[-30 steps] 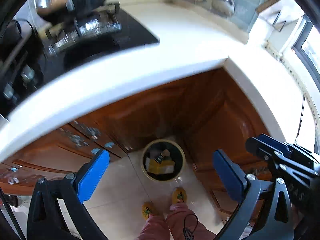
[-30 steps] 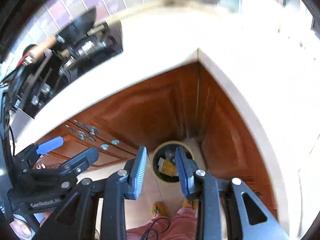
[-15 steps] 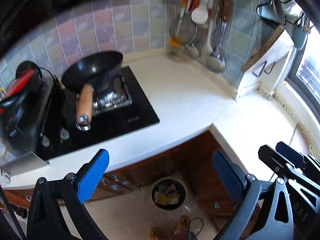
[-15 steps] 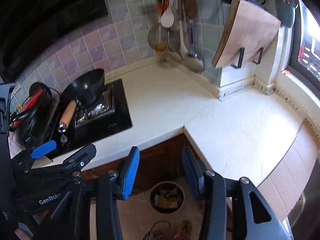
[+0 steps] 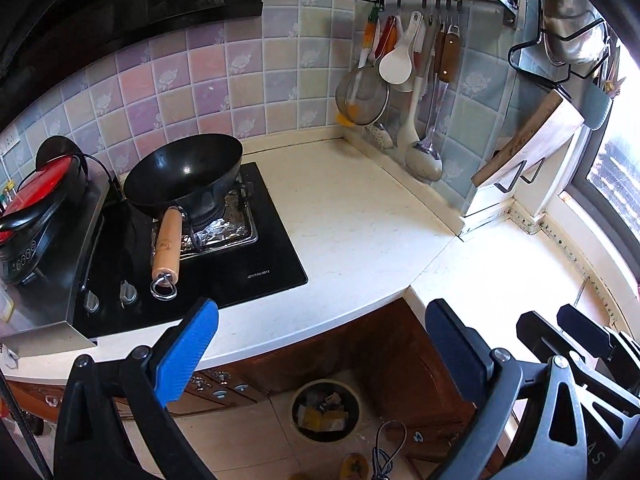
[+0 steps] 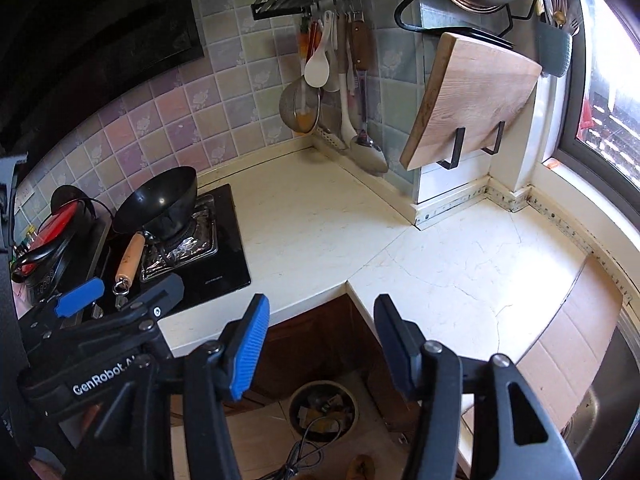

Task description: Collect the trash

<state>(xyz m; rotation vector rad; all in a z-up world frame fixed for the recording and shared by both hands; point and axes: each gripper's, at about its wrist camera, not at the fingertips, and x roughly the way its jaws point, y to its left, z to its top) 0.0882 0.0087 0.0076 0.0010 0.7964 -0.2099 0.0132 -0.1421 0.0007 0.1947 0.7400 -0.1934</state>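
Left wrist view looks down past a cream countertop [image 5: 360,216] to a round trash bin [image 5: 325,410] on the tiled floor, tucked in the corner where the wooden cabinets [image 5: 360,352] meet. The bin holds yellow and pale scraps, probably wrappers, though they are too small to tell apart. The left gripper [image 5: 320,344] has its jaws spread wide with nothing between the blue pads. Beside it the right gripper [image 6: 320,344] is empty too, its jaws partly apart and opening (the bin shows in the gap between its fingers, far below on the floor). On the black gas hob [image 5: 256,252] a wok [image 5: 184,176] with a wooden handle sits on the foil-lined burner, and a black-and-red cooker [image 5: 36,208] stands at the left. Utensils [image 5: 404,92] hang from a wall rail in the tiled corner, and a wooden cutting board [image 6: 472,100] leans on its rack near the window.
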